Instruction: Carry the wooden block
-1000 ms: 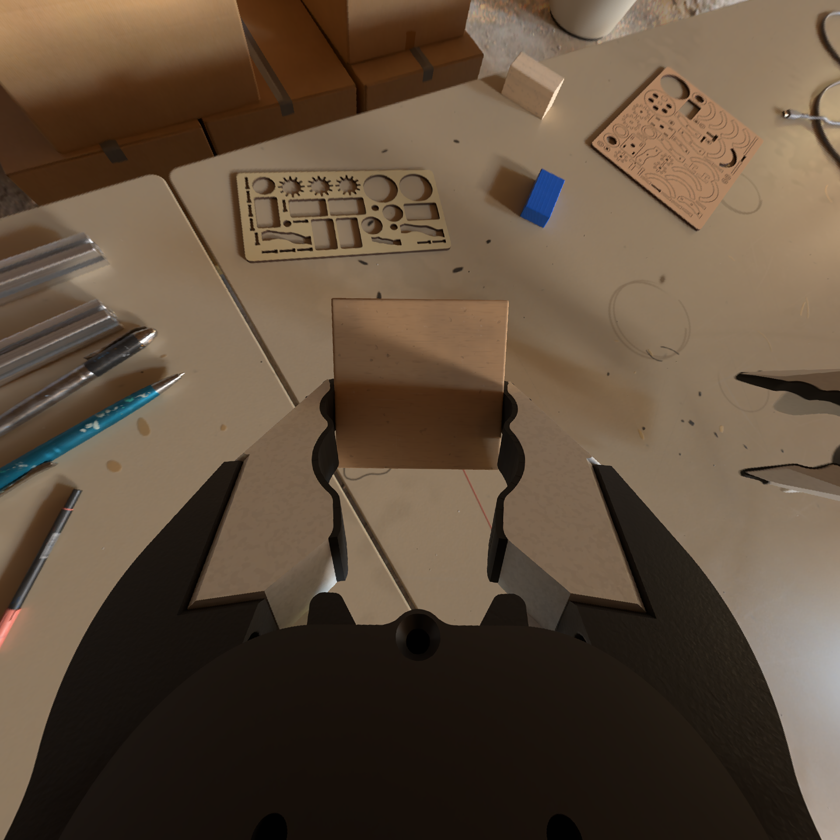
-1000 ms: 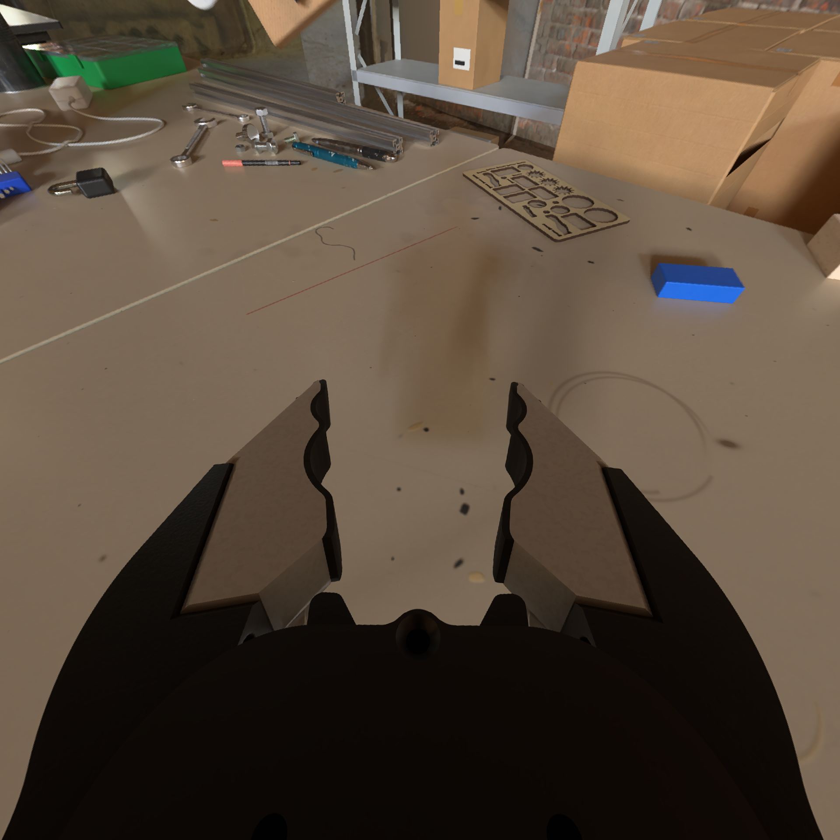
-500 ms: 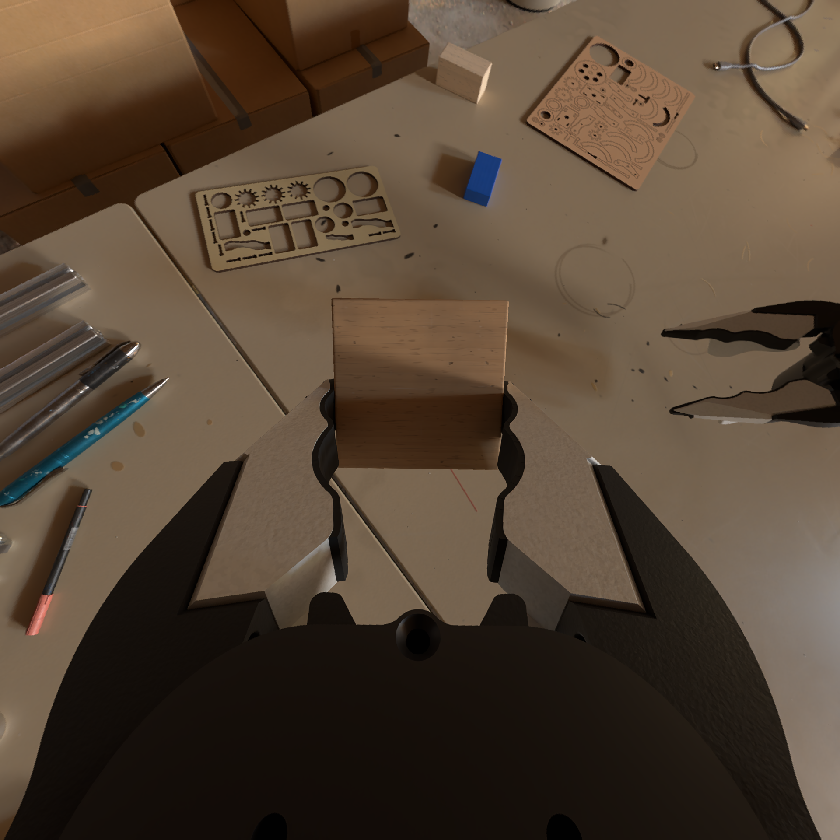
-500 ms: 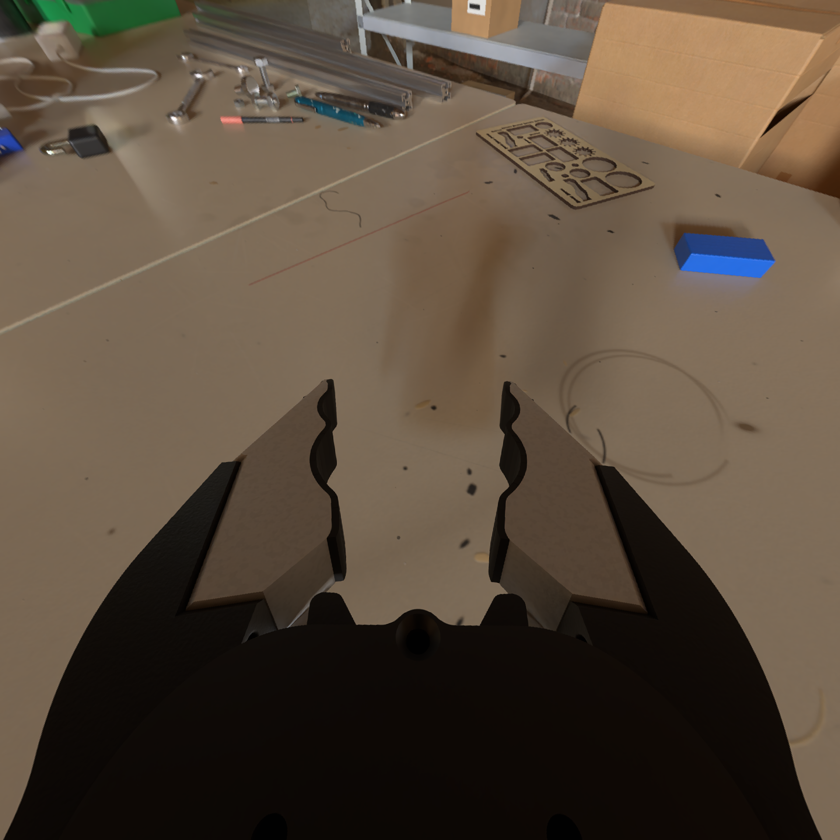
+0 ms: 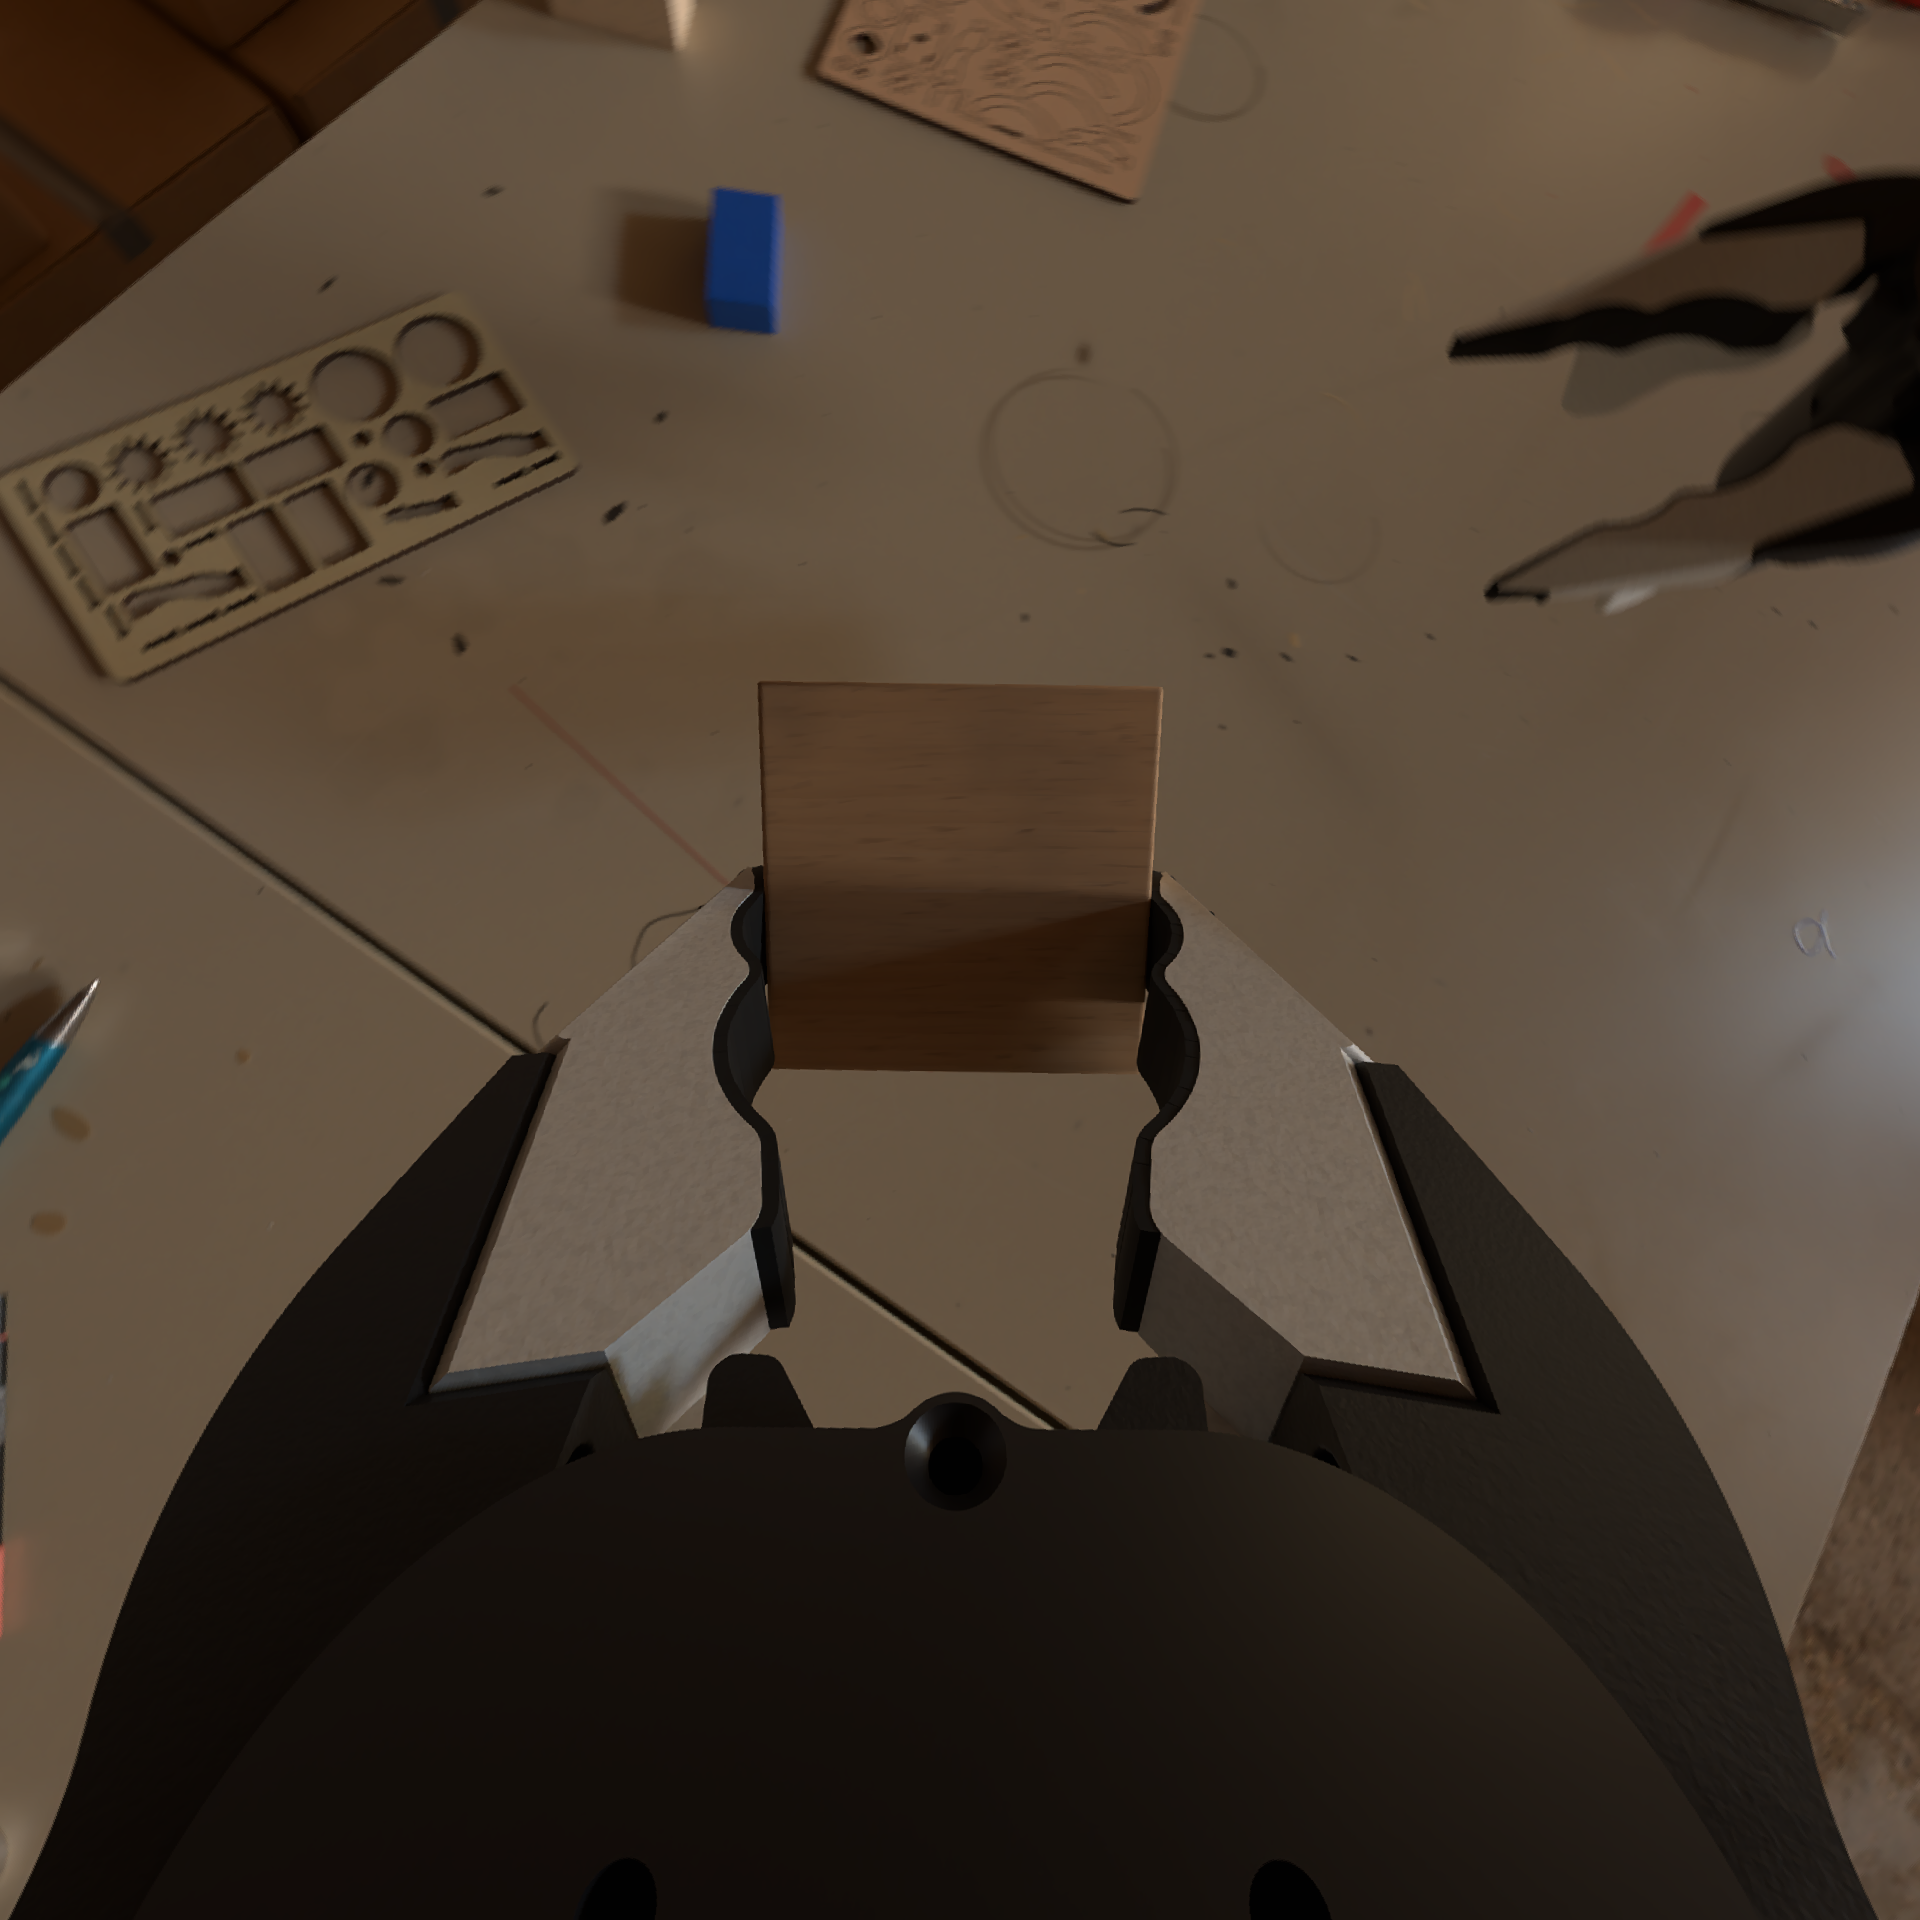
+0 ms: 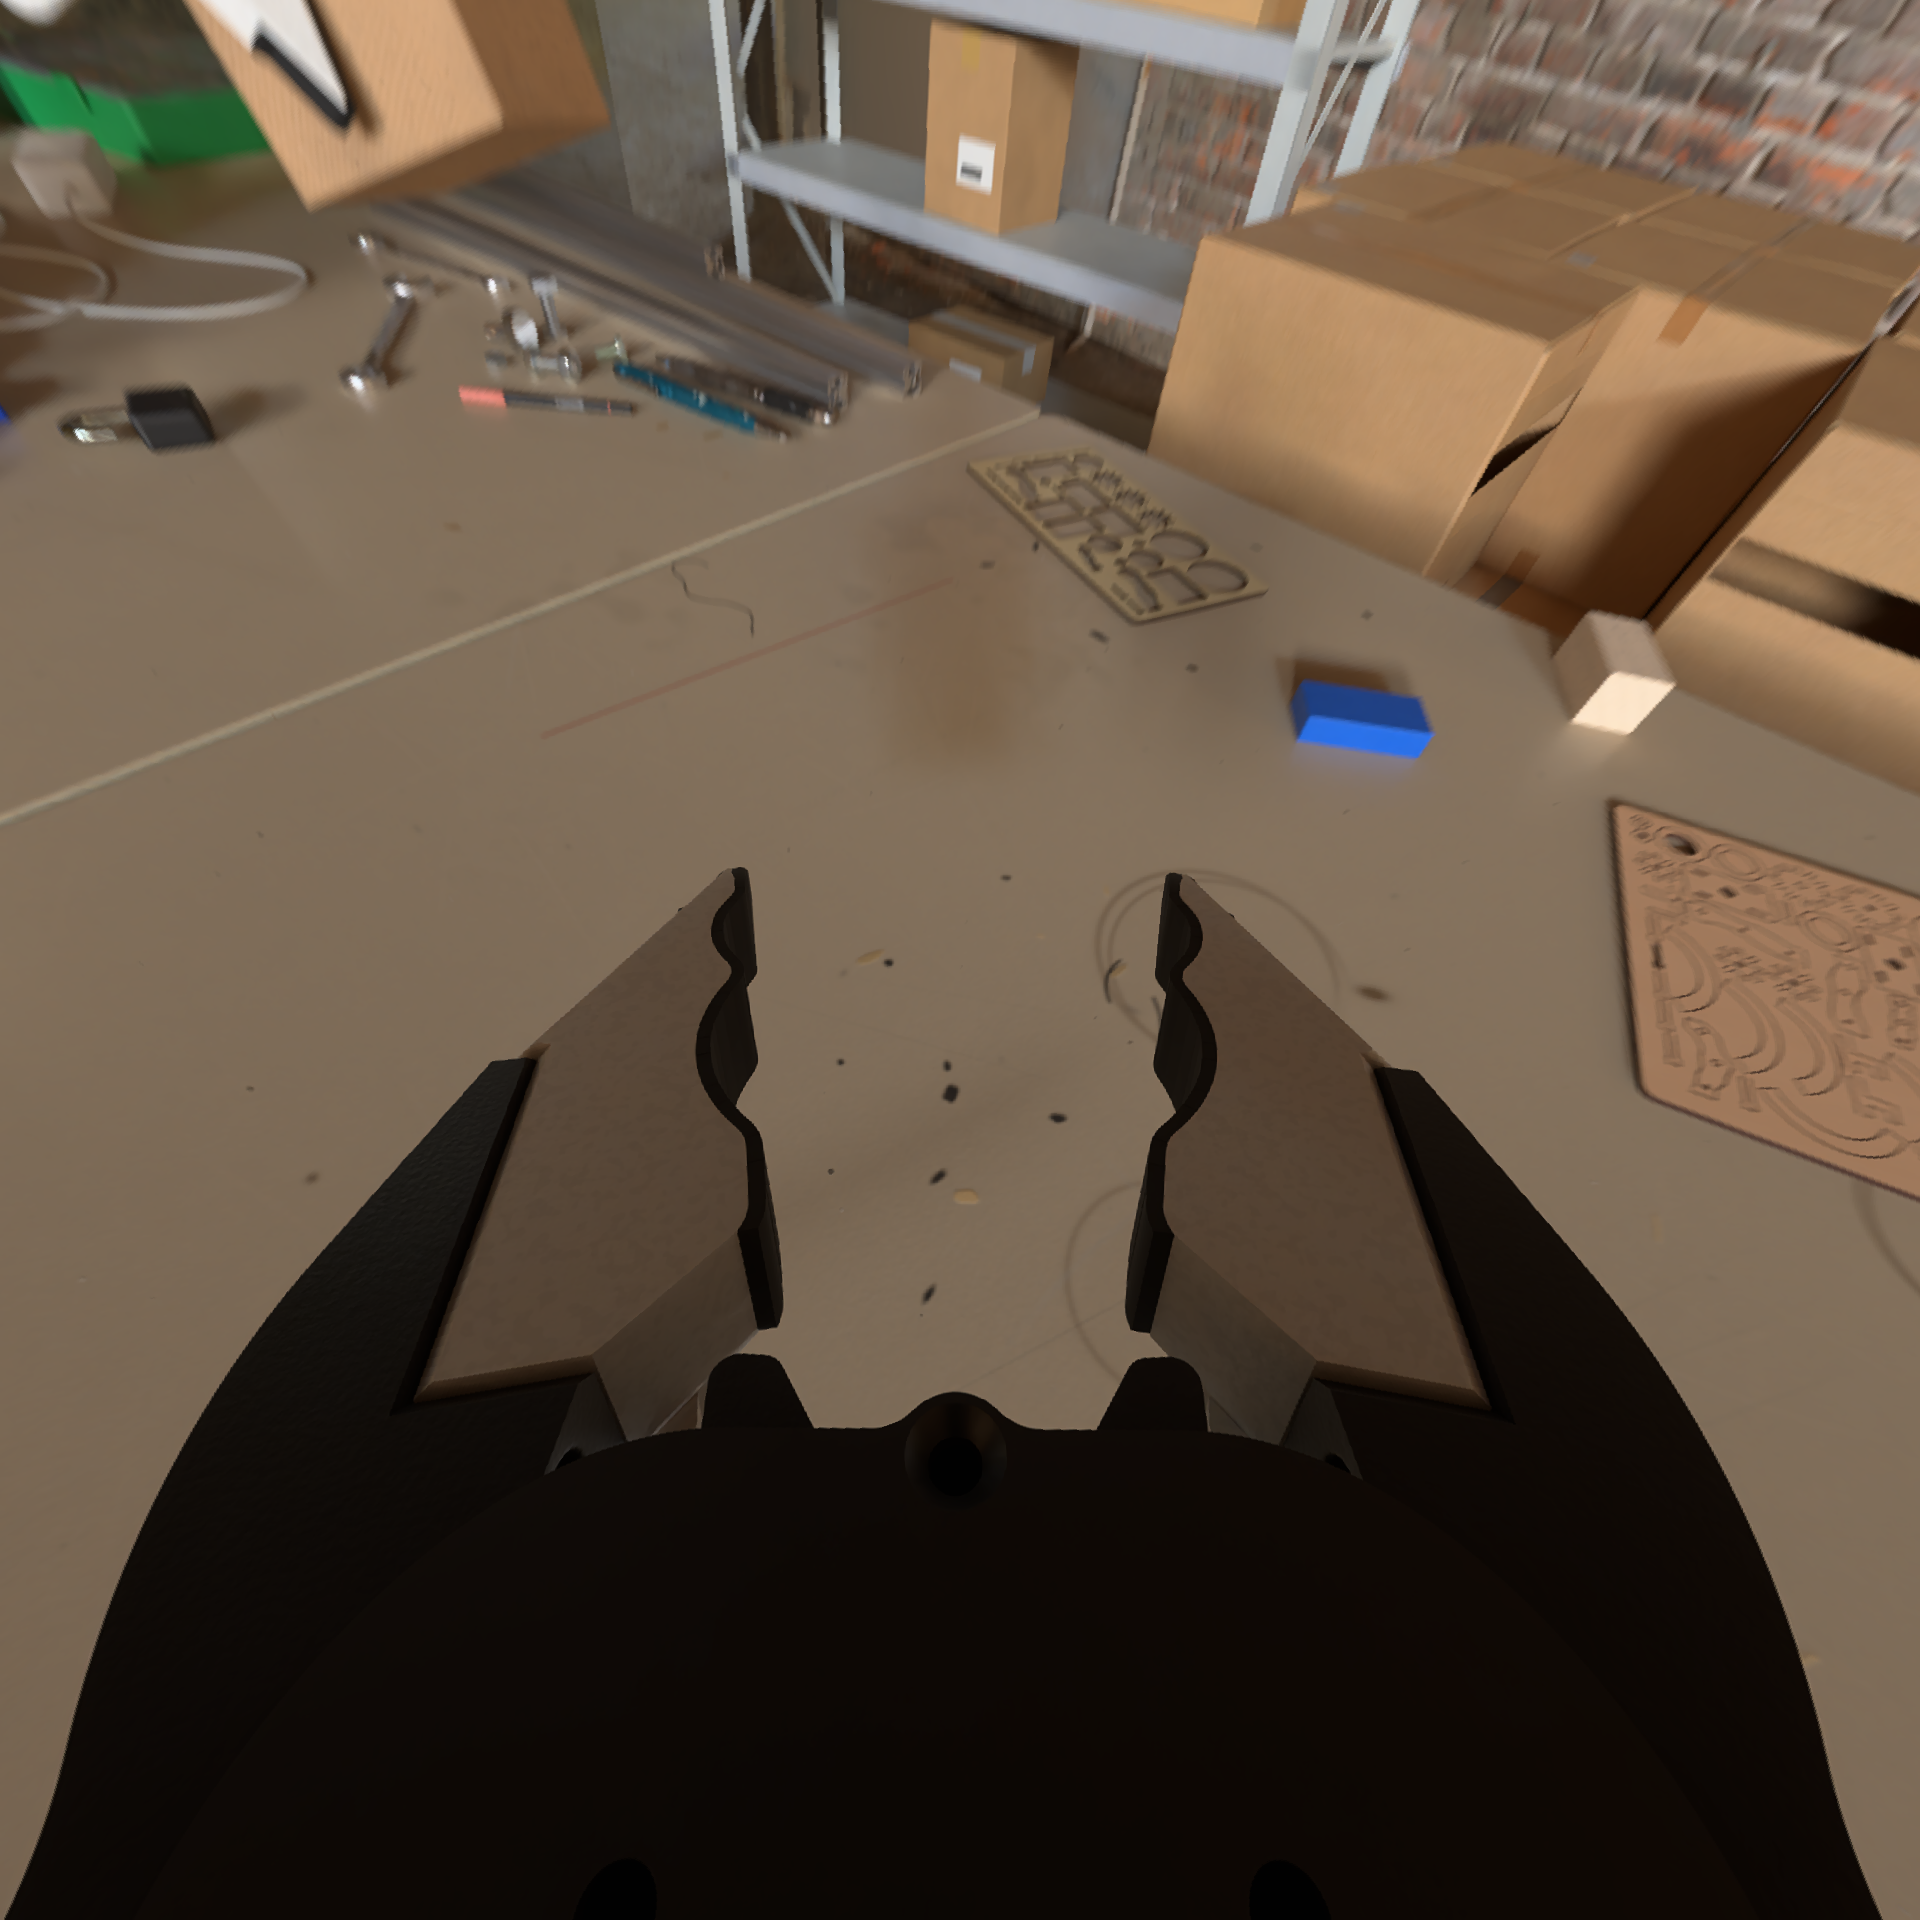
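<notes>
Wooden block point(image 5: 958, 831) sits pinched in your left tool point(image 5: 958, 914), lifted above the beige worktop point(image 5: 1455, 935). Your right tool point(image 6: 956, 914) hangs spread and empty over that worktop. At 10 o'clock of the block in your left view lies a cut-out stencil sheet point(image 5: 281, 499), at 11 o'clock a small blue block point(image 5: 744, 260)

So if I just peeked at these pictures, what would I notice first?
First the wooden block, pinched between the fingers of the left gripper up above the table. Next the bright blue block lying farther off, beside a pale stencil sheet. The right gripper hangs open over the table with nothing in it.
</notes>
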